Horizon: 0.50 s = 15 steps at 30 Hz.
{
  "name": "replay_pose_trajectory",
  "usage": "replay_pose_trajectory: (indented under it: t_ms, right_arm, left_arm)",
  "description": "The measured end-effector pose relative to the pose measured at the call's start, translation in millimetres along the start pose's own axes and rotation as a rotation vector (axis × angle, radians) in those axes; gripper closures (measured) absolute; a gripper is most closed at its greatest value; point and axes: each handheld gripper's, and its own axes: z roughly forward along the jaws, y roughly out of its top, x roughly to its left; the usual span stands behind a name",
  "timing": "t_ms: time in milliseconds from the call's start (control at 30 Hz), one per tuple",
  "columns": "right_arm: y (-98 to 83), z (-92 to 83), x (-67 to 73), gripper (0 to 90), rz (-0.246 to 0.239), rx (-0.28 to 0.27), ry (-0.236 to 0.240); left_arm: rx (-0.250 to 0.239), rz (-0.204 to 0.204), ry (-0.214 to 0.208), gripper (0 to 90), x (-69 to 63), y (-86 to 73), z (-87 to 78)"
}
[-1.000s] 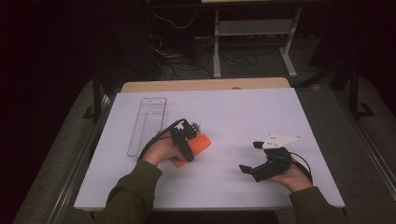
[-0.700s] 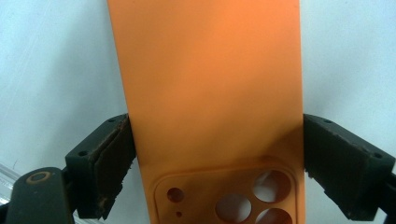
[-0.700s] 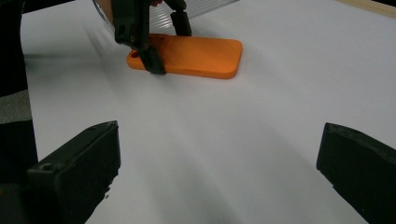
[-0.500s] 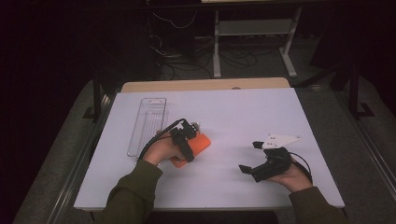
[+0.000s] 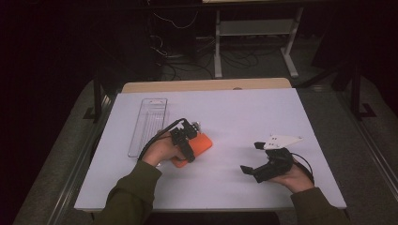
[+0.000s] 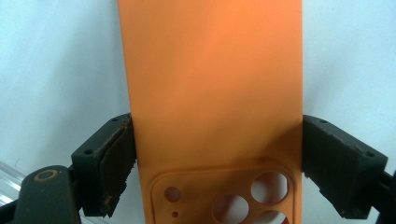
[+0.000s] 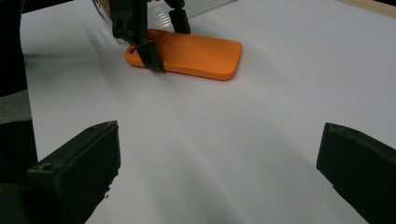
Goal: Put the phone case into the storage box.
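Note:
An orange phone case (image 5: pixel 201 142) lies flat on the white table, camera cut-outs toward the person. My left gripper (image 5: pixel 189 145) straddles its near end. In the left gripper view the two pads (image 6: pixel 114 163) press against the long edges of the case (image 6: pixel 210 84); the jaws have just been closing with the case between them. My right gripper (image 5: pixel 251 158) rests at the right, well apart from the case, with its jaws wide and nothing between them (image 7: pixel 219 163). From there the case (image 7: pixel 196 51) and the left gripper (image 7: pixel 149 46) lie ahead.
A clear plastic tray (image 5: pixel 148 124) lies lengthwise left of the case, close to the left hand. The white table top (image 5: pixel 253 112) ends at a wooden strip (image 5: pixel 206 85) at the back. Dark floor with cables and a metal stand lies beyond.

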Motion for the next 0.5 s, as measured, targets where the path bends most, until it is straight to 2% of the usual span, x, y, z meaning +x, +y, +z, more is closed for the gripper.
replay_pose_trajectory:
  t_ms: [233, 500]
  right_arm:
    - [0.2, -0.5, -0.1, 0.0, 0.004, 0.003, 0.001]
    - [0.1, -0.7, -0.1, 0.0, 0.006, 0.001, -0.002]
  left_arm:
    - [-0.029, 0.004, -0.01, 15.1, -0.9, -0.4, -8.5]
    - [-0.085, -0.001, -0.009, 15.4, -1.2, -2.2, -19.8]
